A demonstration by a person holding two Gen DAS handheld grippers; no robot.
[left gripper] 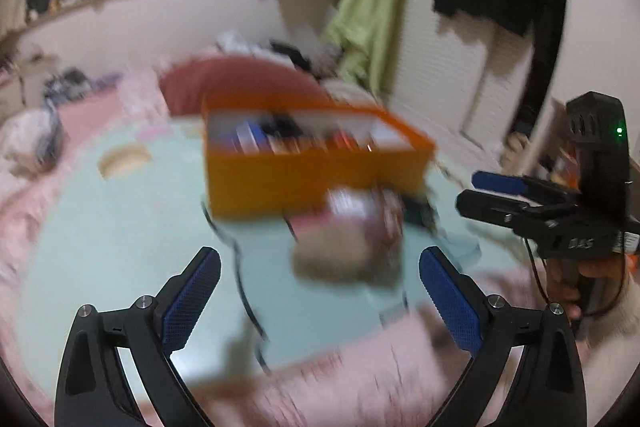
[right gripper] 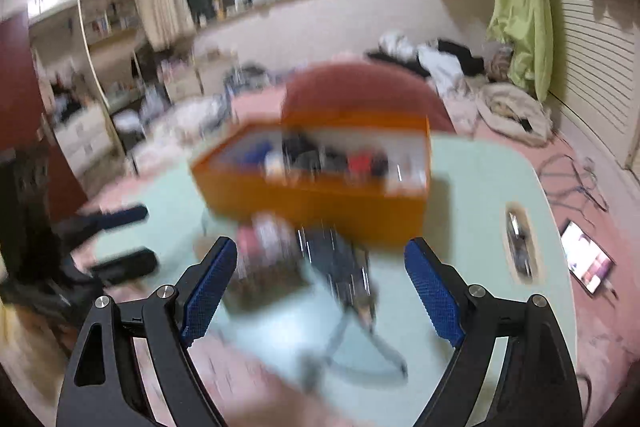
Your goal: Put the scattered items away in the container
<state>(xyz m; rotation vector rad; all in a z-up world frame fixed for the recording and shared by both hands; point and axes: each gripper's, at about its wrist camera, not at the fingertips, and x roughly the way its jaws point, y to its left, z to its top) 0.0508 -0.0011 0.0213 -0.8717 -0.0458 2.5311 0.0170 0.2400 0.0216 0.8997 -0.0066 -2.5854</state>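
Several items are already seen inside the orange container (left gripper: 316, 167); blurred items (left gripper: 352, 247) are left at its 6 o'clock on the counter (left gripper: 120, 227). Both tongs, left (left gripper: 320, 291) and right (right gripper: 320, 291), are held wide, empty.

Orange container (left gripper: 312, 179) upright, part-filled, blurred items (left gripper: 352, 239) just beside

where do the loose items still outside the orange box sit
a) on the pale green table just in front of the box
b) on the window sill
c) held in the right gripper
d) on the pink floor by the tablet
a: the blurred loose items lie on the pale green table right at the near wall of the orange box, and both grippers are open with nothing between their pads.
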